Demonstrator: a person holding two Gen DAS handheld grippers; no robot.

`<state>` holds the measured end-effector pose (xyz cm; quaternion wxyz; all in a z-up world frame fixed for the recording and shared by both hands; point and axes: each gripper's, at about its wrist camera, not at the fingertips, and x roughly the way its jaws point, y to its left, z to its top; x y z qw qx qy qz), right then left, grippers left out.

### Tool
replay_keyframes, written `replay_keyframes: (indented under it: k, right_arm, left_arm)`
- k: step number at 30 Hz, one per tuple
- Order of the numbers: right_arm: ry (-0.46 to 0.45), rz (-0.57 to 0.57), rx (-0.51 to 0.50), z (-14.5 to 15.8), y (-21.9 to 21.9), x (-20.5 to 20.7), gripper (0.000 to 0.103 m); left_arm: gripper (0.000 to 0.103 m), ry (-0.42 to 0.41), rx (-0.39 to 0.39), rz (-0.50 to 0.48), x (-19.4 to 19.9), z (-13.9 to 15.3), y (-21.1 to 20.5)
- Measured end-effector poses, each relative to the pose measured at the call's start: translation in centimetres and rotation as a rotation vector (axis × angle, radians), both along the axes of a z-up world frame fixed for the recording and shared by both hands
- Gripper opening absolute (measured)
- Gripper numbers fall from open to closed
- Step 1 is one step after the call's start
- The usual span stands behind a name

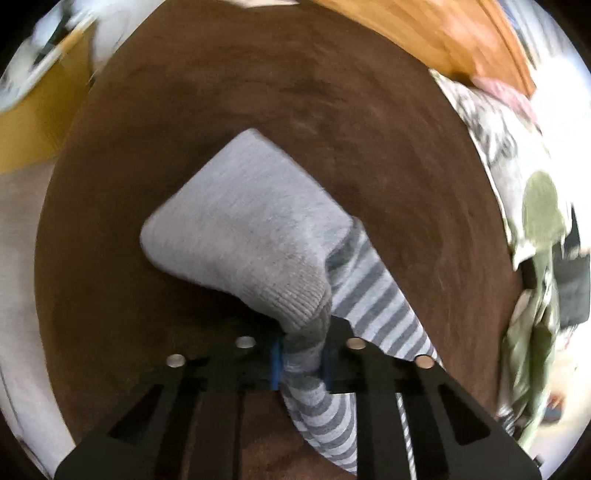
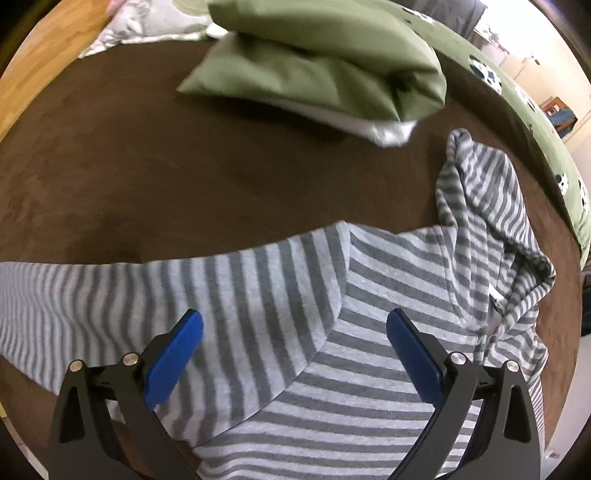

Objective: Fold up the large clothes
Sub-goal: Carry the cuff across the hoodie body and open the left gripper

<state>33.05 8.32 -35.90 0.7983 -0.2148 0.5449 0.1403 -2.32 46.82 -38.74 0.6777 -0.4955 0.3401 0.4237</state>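
A brown worktop (image 2: pixel 155 155) fills both views, its surface soft and suede-like. Across it lies a grey-and-white striped hoodie (image 2: pixel 288 295), spread out flat with its hood (image 2: pixel 491 221) bunched up toward the right in the right wrist view and one sleeve stretching away to the left. Beyond the hoodie sits a folded green cloth (image 2: pixel 317 66), apart from it, with a white layer showing at its lower edge. A green quilt with dark and white patches (image 2: pixel 524 96) curves along the far right edge of the worktop, and a patterned pale cloth (image 2: pixel 140 22) lies at the far left corner. A wooden floor (image 1: pixel 424 33) shows past the worktop in the left wrist view.

The left hand-held gripper (image 1: pixel 300 363) is closed tight on the hoodie's sleeve, just behind the plain grey ribbed cuff (image 1: pixel 243 229); the blue pads (image 1: pixel 275 363) pinch the striped cloth, and the cuff end sticks out forward over the brown surface.

The right hand-held gripper (image 2: pixel 295 354) has its jaws spread wide with nothing gripped. Its blue fingers (image 2: pixel 173 362) stand over the hoodie's shoulder area; whether they touch the cloth I cannot tell.
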Motion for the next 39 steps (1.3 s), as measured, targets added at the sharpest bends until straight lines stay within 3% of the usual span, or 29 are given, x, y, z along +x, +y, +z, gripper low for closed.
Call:
replay_keyframes:
  k: [6, 13, 18, 22, 26, 30, 39]
  right_arm:
    - [0.024, -0.035, -0.001, -2.9, -0.4, 0.4, 0.097]
    - [0.046, -0.077, 0.031, -4.7, -0.4, 0.5, 0.097]
    - [0.013, -0.063, 0.022, -3.8, 0.2, 0.0, 0.097]
    - [0.001, -0.089, 0.049, -1.9, -1.4, -0.6, 0.097]
    - [-0.001, -0.133, 0.069, -0.2, -3.8, -1.2, 0.097]
    - [-0.033, -0.197, 0.092, 2.7, -9.0, -2.3, 0.097]
    - [-0.116, -0.376, 0.088, 8.8, -20.2, -6.1, 0.097]
  left_arm:
    - [0.015, -0.011, 0.087, -0.102, 2.4, 1.7, -0.3]
    - [0.015, -0.04, 0.125, -0.159, 3.6, 2.6, -1.0]
    - [0.015, -0.09, 0.191, -0.24, 4.9, 6.2, -2.9]
    - [0.015, -0.128, 0.263, -0.367, 7.3, 11.2, -6.0]
    - [0.015, -0.204, 0.315, -0.511, 11.4, 17.0, -10.6]
    - [0.015, -0.325, 0.321, -0.69, 15.8, 21.7, -16.8]
    - [0.015, -0.496, 0.252, -1.122, 23.8, 26.6, -35.0]
